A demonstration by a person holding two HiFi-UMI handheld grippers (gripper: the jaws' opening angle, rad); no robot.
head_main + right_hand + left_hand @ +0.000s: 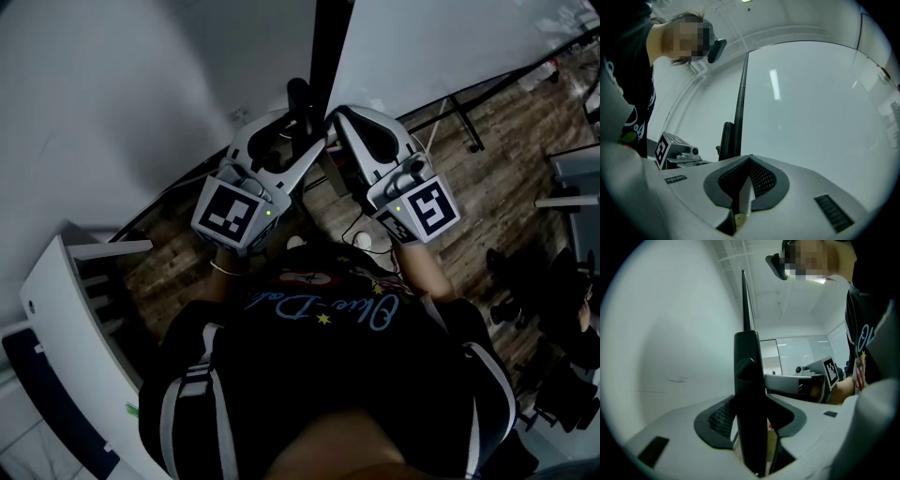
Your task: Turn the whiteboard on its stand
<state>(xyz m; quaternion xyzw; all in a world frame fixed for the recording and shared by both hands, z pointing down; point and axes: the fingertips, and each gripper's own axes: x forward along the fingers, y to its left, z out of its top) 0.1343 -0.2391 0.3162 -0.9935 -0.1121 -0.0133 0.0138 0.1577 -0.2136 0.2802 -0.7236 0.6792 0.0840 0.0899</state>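
Two grippers sit close together at the near end of the whiteboard (811, 117).

Progress: I judge the turn not begun, or barely. Nothing shows the panel swung over, so the whole rotation looks left to do.

Left gripper (751, 404): jaws spread, straddling the black stand post (751, 437), with its knob (745, 369) just past the tips. Floor shows past the post on both sides, so I read no clamp.

Right gripper (749, 159): jaws pressed together at the tips with nothing between them. It is held just beside the post on the panel's side, and no contact is visible.

Board: upright and almost edge-on in the head view, rising ahead of the person beside a pale wall (103, 94). The face is glossy white and unmarked where visible, with a ceiling light reflected in it. A thin black frame (739, 89) runs along the near edge.

Likely need: loosen the knob, then push the panel.
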